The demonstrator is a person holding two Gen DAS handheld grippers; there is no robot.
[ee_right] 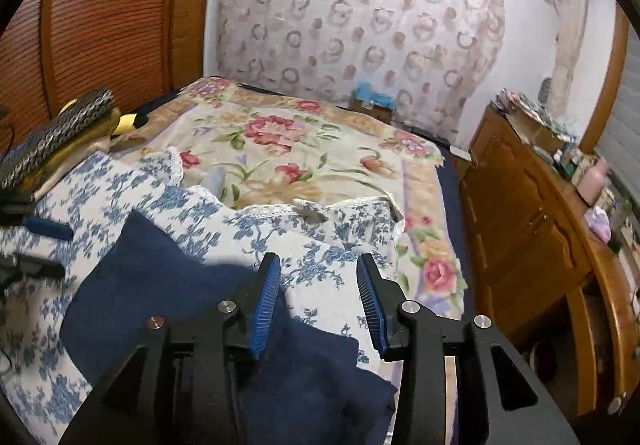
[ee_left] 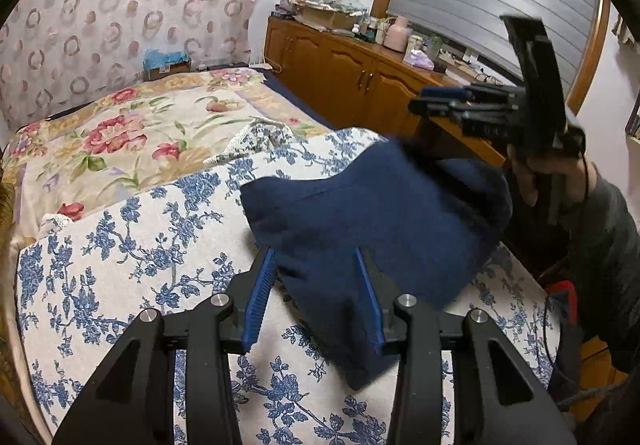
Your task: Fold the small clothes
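Now navy garment (ee_left: 372, 229) lies on the bed (ee_left: 132, 133), its near corner between the left tool (ee_left: 316, 297) pads, unpinched; right tool (ee_right: 318, 305) parted, empty, beside its edge.

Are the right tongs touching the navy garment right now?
Apart. The left wrist view shows the right tongs raised clear above the navy garment; in their own view the pads stand open with nothing between.

garment (ee_left: 376, 229): plain navy blue
quilt (ee_left: 120, 245): white, blue floral print
bedspread (ee_right: 300, 149): cream, red and pink flowers, upper centre
curtain (ee_right: 360, 25): pale, pinkish ring pattern
gripper pads (ee_left: 260, 297): blue, ribbed
cabinet (ee_left: 340, 73): orange-brown wood
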